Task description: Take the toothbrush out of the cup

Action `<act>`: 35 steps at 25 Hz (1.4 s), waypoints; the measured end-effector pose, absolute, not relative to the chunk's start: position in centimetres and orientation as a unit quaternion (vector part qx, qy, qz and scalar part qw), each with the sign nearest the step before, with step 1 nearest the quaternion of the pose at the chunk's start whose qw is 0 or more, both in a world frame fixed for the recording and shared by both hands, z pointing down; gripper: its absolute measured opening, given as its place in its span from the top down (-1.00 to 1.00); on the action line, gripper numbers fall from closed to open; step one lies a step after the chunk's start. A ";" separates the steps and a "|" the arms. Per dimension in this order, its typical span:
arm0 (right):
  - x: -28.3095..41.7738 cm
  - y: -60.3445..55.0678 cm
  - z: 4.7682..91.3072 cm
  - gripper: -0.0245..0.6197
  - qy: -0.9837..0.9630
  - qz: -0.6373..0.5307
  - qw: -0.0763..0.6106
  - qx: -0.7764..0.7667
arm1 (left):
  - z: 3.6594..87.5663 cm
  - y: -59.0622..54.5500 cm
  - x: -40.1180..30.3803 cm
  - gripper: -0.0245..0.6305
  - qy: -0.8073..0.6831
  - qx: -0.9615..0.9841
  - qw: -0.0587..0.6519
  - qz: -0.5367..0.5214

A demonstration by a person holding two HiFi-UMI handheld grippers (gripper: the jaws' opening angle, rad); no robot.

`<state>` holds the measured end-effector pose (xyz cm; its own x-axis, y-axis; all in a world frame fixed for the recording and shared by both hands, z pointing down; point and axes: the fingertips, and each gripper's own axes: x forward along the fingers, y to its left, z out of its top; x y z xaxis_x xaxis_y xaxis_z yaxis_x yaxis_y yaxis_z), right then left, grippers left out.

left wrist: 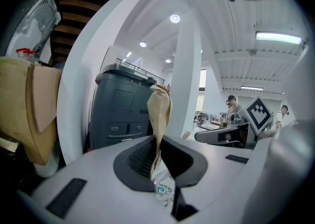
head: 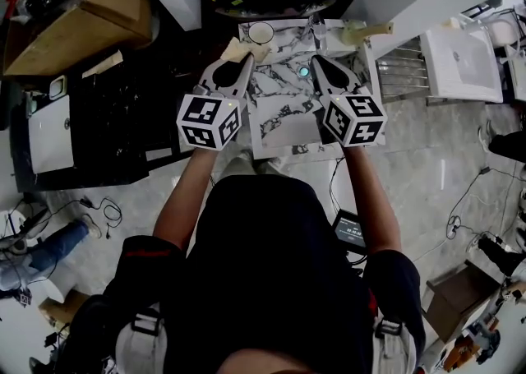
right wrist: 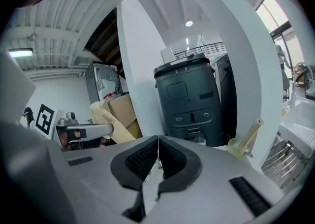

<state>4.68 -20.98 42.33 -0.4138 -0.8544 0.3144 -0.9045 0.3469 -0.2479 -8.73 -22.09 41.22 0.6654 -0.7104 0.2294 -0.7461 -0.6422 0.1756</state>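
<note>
A pale green cup stands at the back right of the marble-patterned tabletop, with a beige toothbrush leaning out of it to the right. In the right gripper view the cup and the toothbrush sit low at the right. My right gripper is shut with nothing in it, short of the cup and to its left. My left gripper is shut on a long beige paper packet, held above the table.
A white round cup stands at the table's back edge, and a small teal dot lies near the right gripper. Cardboard boxes are at the left, a wire rack and a white unit at the right. A dark grey machine stands behind.
</note>
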 end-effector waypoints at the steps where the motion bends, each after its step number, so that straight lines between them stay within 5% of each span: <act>1: 4.4 -21.0 42.2 0.82 -0.819 0.193 0.064 0.537 | 41.1 -21.8 -8.9 0.81 -0.403 0.904 0.125 0.070; 35: -0.6 -15.9 37.1 0.82 -0.791 0.140 0.057 0.593 | 38.9 -14.6 -12.4 0.81 -0.325 0.937 0.121 0.032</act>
<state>-0.60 -15.87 37.07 -0.2897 -0.9219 0.2571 -0.9541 0.2568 -0.1543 -12.42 -14.59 38.93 0.7871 -0.6011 0.1384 -0.6165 -0.7597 0.2070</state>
